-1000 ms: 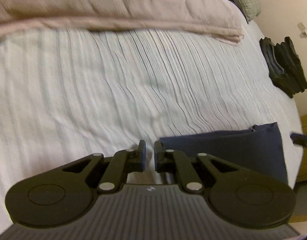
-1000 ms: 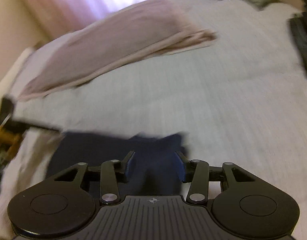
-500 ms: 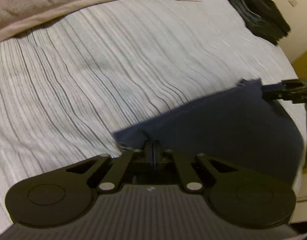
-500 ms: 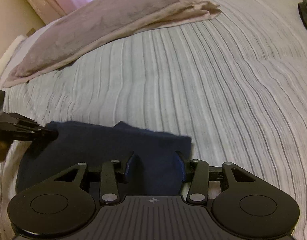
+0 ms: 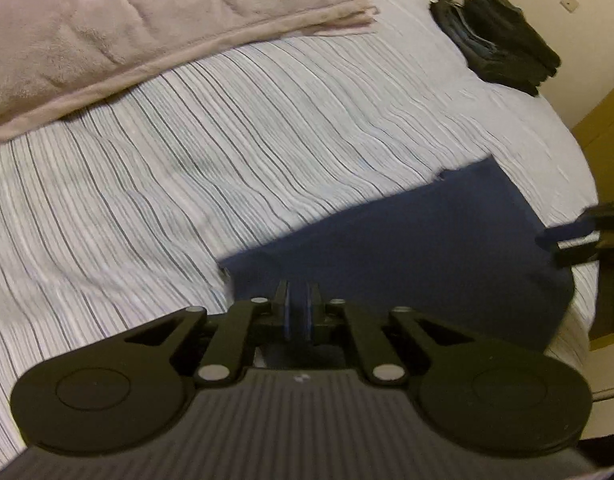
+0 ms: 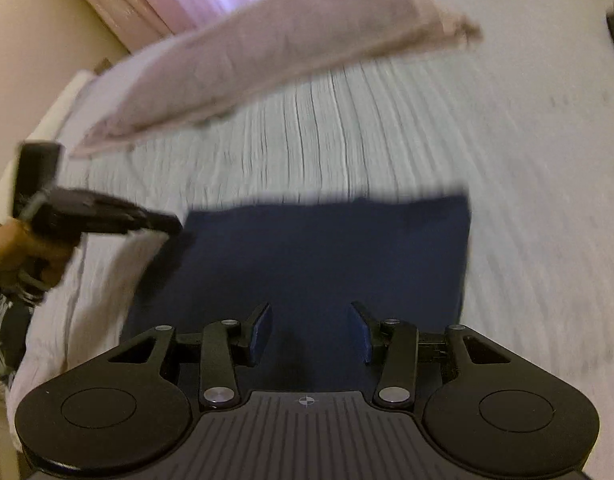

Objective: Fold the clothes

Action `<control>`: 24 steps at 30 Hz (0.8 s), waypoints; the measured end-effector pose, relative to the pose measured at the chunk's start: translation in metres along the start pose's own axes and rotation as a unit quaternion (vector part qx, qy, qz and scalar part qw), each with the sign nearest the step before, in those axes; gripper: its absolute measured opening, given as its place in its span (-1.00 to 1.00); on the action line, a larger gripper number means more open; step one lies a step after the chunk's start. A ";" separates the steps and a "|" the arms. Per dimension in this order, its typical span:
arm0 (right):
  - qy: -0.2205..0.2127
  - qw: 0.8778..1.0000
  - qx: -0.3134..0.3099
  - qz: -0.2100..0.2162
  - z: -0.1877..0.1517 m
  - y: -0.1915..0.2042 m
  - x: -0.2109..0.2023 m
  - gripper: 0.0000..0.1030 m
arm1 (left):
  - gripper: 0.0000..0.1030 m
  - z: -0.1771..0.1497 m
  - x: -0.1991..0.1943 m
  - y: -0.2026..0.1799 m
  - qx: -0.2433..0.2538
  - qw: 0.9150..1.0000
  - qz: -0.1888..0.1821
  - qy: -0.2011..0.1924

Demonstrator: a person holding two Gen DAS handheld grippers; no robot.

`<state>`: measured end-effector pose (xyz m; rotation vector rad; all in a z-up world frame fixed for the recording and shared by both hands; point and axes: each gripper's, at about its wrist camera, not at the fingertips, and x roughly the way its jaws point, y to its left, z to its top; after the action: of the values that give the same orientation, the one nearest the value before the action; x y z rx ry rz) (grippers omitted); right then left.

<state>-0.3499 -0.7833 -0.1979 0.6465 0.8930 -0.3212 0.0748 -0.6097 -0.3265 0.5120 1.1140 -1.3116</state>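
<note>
Broadly, the bed (image 5: 267, 128) with its striped sheet carries everything: a pink blanket (image 5: 147, 20) along the far side, a stack of dark folded clothes (image 5: 503, 44) at the far corner, and the navy garment (image 6: 319, 256) lying flat as a neat rectangle near the front edge. By its straight edges the garment looks part-folded, and the step in hand seems to be making or smoothing a fold. The left tongs (image 5: 296, 312) are pinched nearly shut at the garment's near left corner; dark cloth seems to sit between the pads, so I judge them to be holding that corner. The right tongs (image 6: 311, 330) stand wide over the garment's near edge, gripping nothing. Any next fold calls for the right tongs to close on a matching corner, so both corners travel together and the edges meet squarely.
</note>
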 end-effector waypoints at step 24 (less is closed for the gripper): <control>0.007 0.996 -0.010 -0.091 -0.057 0.046 0.008 -0.12 | -0.82 -0.115 -0.040 -0.037 0.125 0.991 0.043 0.017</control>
<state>-0.3567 -0.7112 -0.2129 0.5497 0.9693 -0.4708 0.0052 -0.5031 -0.3316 0.7606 0.9488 -1.3788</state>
